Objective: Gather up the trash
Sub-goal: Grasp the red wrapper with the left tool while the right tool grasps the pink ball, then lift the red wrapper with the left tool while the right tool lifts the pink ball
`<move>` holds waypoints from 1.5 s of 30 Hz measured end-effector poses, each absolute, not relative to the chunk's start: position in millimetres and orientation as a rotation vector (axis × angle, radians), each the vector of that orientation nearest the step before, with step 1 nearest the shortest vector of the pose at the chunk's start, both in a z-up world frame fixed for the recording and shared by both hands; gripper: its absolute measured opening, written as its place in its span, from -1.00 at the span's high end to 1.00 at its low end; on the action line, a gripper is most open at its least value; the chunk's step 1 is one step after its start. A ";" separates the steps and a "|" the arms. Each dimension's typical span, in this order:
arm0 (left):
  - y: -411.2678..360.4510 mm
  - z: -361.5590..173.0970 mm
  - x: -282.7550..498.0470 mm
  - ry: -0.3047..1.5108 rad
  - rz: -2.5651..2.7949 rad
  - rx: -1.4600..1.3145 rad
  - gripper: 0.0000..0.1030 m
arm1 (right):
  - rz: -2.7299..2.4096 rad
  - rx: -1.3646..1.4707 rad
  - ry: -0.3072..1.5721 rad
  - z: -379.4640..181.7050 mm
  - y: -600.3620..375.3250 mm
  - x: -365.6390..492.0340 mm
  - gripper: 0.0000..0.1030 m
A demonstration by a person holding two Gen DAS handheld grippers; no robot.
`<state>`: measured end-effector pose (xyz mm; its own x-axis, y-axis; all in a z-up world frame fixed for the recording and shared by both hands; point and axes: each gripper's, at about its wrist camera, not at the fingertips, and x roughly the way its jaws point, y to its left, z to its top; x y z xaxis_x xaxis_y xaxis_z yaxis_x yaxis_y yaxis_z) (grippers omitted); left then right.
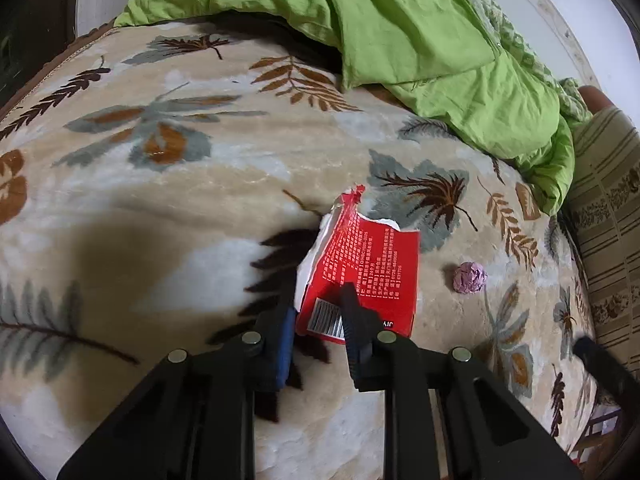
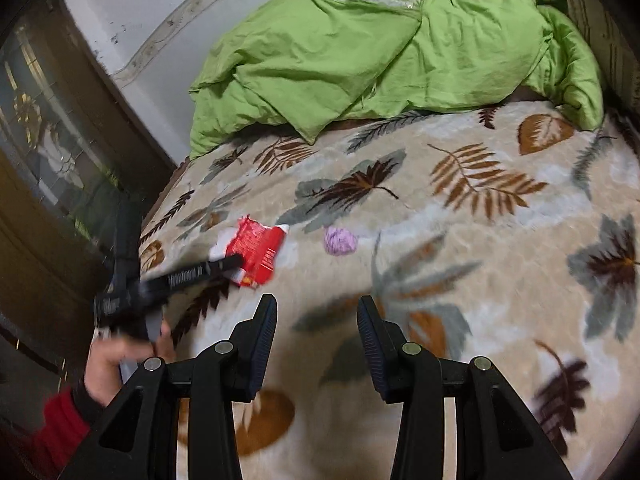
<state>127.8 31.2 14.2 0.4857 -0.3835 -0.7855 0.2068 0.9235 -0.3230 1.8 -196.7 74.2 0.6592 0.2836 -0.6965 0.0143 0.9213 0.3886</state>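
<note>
While the red carton lies torn on the blanket, the scene reads so:

Carton point(image 1: 362, 276): at centre of the left wrist view, on the leaf-print blanket point(image 1: 160, 208), torn end toward 12 o'clock.
Paper ball point(image 1: 470, 277): purple, at 3 o'clock of the carton, apart from it.
Left gripper point(image 1: 320, 312): jaws clamped on the carton's barcode corner.
Right gripper point(image 2: 316, 320): jaws apart, empty, above bare blanket; ball at its 12 o'clock.
Handling: carton likely light, thin card, crushes easily; the corner gives a firm edge. Ball probably soft and light; pinch across its middle.
Quilt point(image 2: 360, 60): green, heaped at the far end.
</note>
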 end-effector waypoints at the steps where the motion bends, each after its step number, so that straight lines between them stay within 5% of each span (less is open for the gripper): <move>1: 30.8 13.7 126.6 0.993 -0.356 -0.192 0.59 | 0.154 0.381 0.843 71.5 -196.9 9.6 0.14; 15: 23.9 8.9 133.1 0.951 -0.348 -0.148 0.58 | 0.106 0.346 0.942 14.1 -178.3 103.1 0.16; 19: 19.3 8.1 133.0 0.951 -0.367 -0.133 0.41 | 0.100 0.361 0.940 15.5 -183.1 100.4 0.59; 32: 5.3 9.0 132.3 0.934 -0.387 -0.080 0.05 | 0.118 0.322 0.946 9.4 -178.4 109.3 0.34; 38: 19.7 11.6 133.5 0.913 -0.363 -0.139 0.70 | 0.120 0.382 0.918 6.0 -187.2 98.6 0.41; 45: 20.1 31.6 109.8 0.866 -0.395 -0.126 0.88 | 0.093 0.374 0.839 31.1 -186.7 50.2 0.42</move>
